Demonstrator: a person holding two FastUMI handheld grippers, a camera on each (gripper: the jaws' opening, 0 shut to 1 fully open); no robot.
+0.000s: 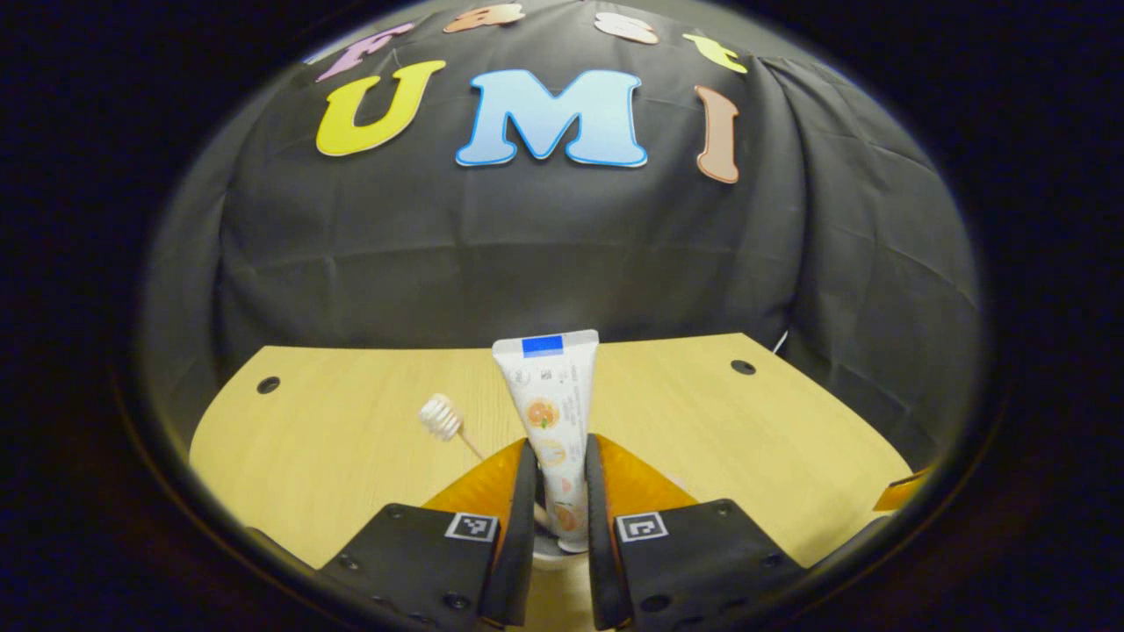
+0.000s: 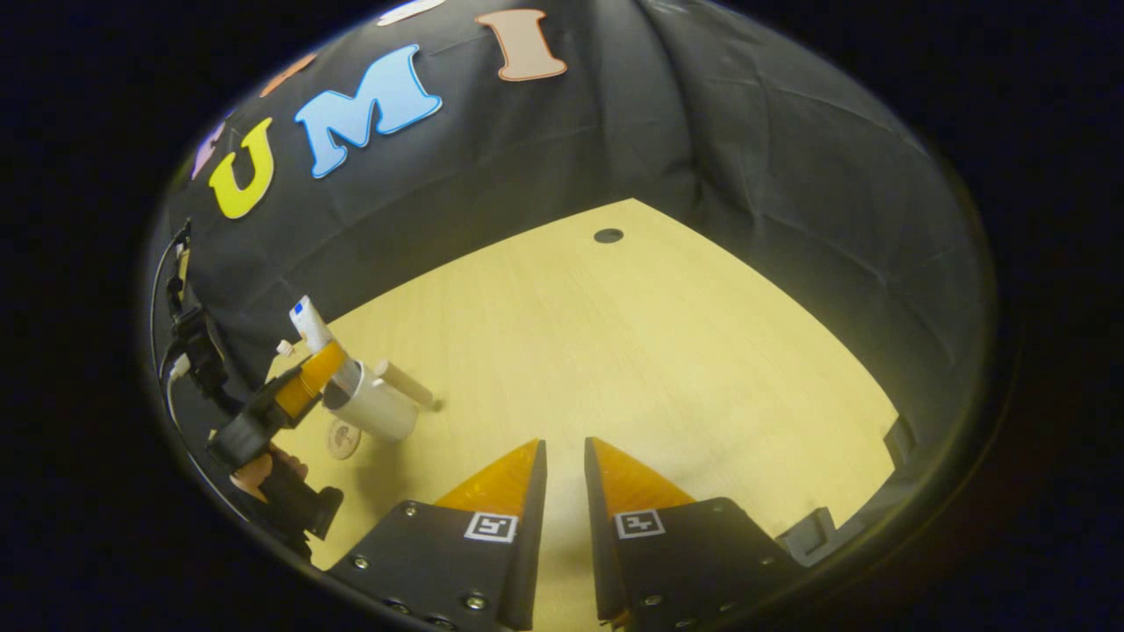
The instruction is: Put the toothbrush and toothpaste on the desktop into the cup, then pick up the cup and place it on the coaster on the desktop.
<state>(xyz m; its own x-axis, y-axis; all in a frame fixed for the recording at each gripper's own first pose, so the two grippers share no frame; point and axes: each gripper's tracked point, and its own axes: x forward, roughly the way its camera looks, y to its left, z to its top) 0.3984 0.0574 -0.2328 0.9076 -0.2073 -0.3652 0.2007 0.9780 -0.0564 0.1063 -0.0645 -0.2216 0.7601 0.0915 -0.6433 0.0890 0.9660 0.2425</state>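
A: Left gripper (image 1: 560, 491) first. Its orange fingers press on both sides of the white plastic toothpaste tube with the blue end mark (image 1: 551, 412), cap down over the white cylindrical cup (image 2: 373, 411). Ahead and left of the fingers, the wooden toothbrush with white bristles (image 1: 443, 420) sticks up.

B: Handling?

A: The tube looks light and soft; a mid-body hold probably squashes it, so grip gently. Round beige coaster (image 2: 343, 438) lies just beside the cup.

B: Right gripper (image 2: 562, 491)?

A: Narrow gap, nothing held, over the pale wooden desktop (image 2: 659, 351).

One toothpaste (image 1: 550, 412), one toothbrush (image 1: 441, 417), one cup (image 2: 373, 411), one coaster (image 2: 343, 438).
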